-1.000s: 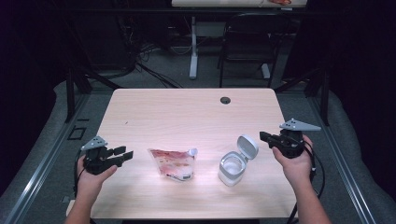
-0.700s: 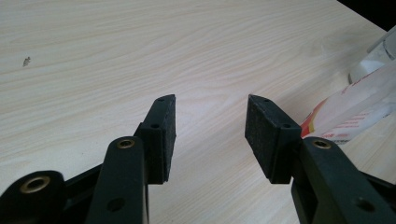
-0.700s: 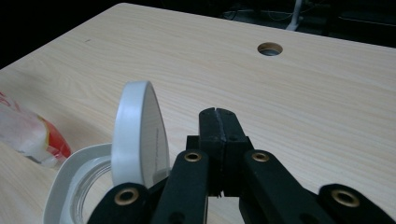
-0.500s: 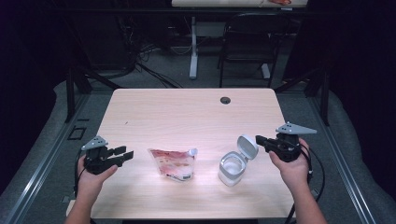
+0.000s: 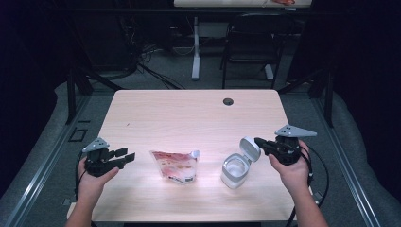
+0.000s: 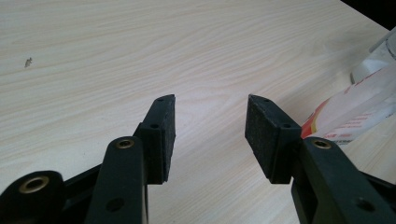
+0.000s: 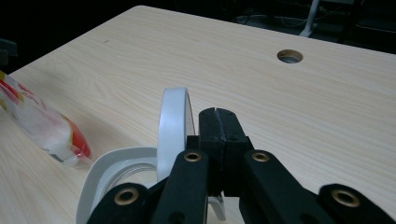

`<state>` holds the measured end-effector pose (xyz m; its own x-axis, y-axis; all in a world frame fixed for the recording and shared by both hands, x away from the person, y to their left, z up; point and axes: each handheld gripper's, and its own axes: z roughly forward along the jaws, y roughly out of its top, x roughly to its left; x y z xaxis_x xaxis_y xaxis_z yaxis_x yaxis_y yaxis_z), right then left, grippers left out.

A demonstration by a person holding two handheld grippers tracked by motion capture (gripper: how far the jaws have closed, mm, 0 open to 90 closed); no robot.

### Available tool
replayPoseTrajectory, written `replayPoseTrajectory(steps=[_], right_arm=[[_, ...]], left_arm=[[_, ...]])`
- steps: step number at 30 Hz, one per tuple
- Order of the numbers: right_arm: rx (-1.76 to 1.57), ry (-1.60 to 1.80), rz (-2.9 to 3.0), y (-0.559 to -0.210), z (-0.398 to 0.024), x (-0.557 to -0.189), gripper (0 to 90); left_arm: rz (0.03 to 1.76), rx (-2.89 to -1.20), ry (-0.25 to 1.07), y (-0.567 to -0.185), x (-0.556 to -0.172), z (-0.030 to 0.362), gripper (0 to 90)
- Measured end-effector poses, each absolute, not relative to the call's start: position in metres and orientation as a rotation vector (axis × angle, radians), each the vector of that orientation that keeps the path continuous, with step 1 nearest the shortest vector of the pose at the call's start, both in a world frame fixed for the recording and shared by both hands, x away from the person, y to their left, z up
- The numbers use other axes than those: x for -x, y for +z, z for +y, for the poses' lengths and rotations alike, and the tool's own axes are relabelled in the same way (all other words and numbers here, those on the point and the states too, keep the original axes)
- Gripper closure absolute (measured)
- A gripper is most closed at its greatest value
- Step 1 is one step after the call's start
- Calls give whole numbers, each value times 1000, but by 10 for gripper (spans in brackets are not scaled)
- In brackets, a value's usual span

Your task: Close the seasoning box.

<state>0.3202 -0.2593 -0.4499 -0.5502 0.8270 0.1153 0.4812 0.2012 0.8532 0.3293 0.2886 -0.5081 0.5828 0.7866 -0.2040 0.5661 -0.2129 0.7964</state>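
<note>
The right hand-held gripper is held clenched, its jaws pressed together with nothing between them, just beside the raised lid of a white container. Whether the closed tips touch the lid cannot be told; in the right gripper view the lid stands upright immediately to the left of the jaws, with the container's open rim below and ahead of them. The left hand-held gripper is released, its jaws spread over bare tabletop, and a red-and-white pouch lies a little ahead of it and to its right, not yet touched.

The step in hand is judged to be the setting of the lid, so that the container is left open or is pushed shut. If filling is intended, the pouch would next have to be grasped: the left hand-held gripper would need to be brought forward and rightward until the pouch's edge sits between the open jaws, and the container would have to be steadied from the right.
</note>
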Motion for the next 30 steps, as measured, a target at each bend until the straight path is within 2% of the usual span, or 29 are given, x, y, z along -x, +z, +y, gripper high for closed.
replayPoseTrajectory(steps=[30], right_arm=[[-1115, 1326, 2170, -448, -235, -301, 895]], left_arm=[[1092, -1910, 317, -509, -329, 291, 528]])
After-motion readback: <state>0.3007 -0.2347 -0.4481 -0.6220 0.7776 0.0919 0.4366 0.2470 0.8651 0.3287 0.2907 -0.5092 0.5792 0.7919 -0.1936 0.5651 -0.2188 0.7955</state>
